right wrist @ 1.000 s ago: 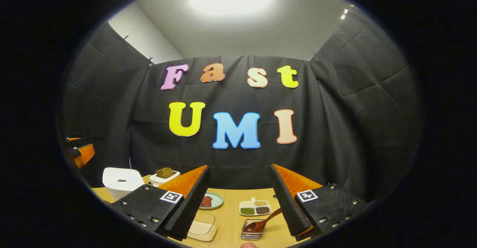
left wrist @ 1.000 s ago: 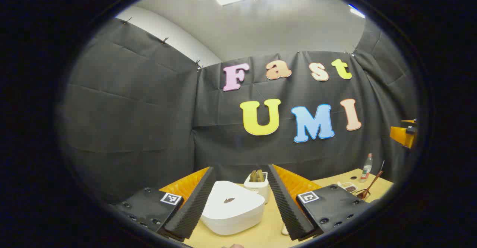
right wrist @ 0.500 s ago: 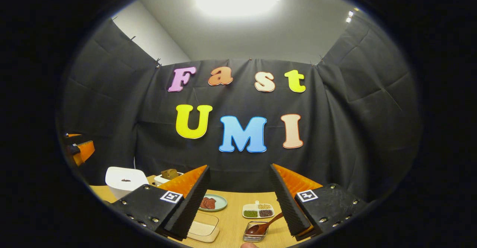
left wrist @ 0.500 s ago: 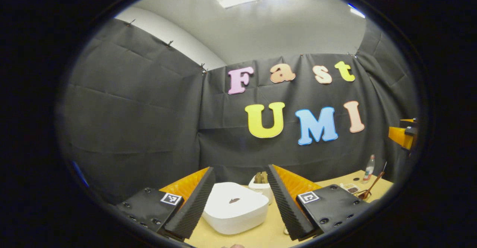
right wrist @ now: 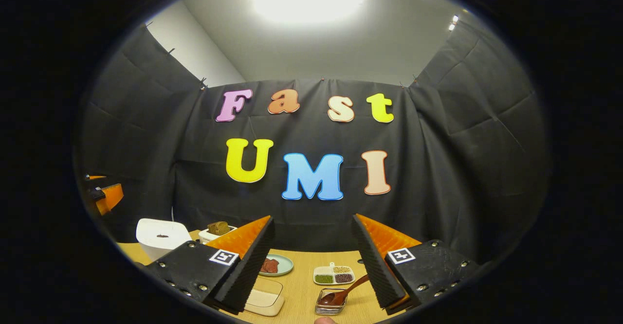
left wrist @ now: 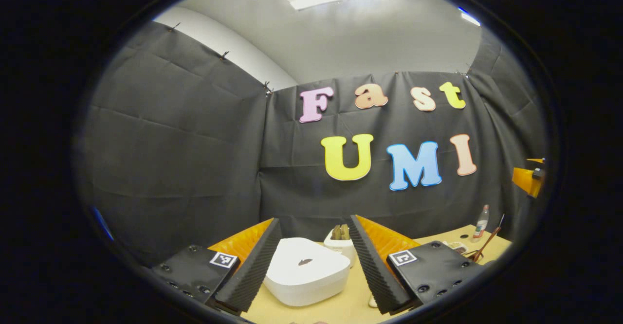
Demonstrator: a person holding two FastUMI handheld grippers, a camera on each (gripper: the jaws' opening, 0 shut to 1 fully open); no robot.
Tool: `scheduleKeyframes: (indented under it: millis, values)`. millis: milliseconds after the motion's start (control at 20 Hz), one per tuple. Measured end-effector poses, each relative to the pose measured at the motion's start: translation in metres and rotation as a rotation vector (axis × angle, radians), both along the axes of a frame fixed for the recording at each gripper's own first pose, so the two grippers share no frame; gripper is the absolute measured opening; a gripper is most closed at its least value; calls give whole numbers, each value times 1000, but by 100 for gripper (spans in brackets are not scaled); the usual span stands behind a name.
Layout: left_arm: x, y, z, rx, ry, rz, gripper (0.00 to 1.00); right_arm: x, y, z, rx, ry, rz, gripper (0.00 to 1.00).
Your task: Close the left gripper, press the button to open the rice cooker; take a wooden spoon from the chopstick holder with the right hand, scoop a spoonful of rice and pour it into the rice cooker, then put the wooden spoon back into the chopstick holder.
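Flanking closed rice cooker (left wrist: 306,278) (lid down): left tool (left wrist: 311,265) fingers.

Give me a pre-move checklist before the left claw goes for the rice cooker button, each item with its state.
1. Left claw closed for pressing: not ok, its fingers stand wide apart.
2. Rice cooker lined up ahead of the left claw: ok, it sits between the fingers on the table.
3. Lid shut, waiting to be opened: ok.
4. Button in sight: ok, a dark mark on the lid top.
5. Right claw free for the wooden spoon: ok, open and holding nothing.
6. Spoon standing in the chopstick holder: cannot tell; it leans in a small clear container.
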State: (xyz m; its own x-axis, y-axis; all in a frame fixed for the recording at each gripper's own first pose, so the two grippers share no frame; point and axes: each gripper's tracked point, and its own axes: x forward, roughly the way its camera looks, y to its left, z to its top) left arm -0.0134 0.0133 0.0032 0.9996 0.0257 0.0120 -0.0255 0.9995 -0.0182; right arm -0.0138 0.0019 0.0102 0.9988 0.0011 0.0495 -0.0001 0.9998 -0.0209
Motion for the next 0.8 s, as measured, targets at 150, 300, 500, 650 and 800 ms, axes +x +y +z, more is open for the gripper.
scheduleKeyframes:
  millis: [150,300,500,650,800]
  values:
    - [4,1,2,5,-5,-4,97,1,-1,-1,5,4,-5,96]
    - [5,1,1,10,1,-20,84,1,0,-2,2,6,-8,95]
    - [8,11,0,4,7,-10,53,1,4,-3,-1,6,-8,95]
    - [10,22,-3,-9,14,10,36,0,7,-1,-8,5,-9,95]
    - [16,29,-6,-32,26,1,22,-1,10,0,-10,1,-14,95]
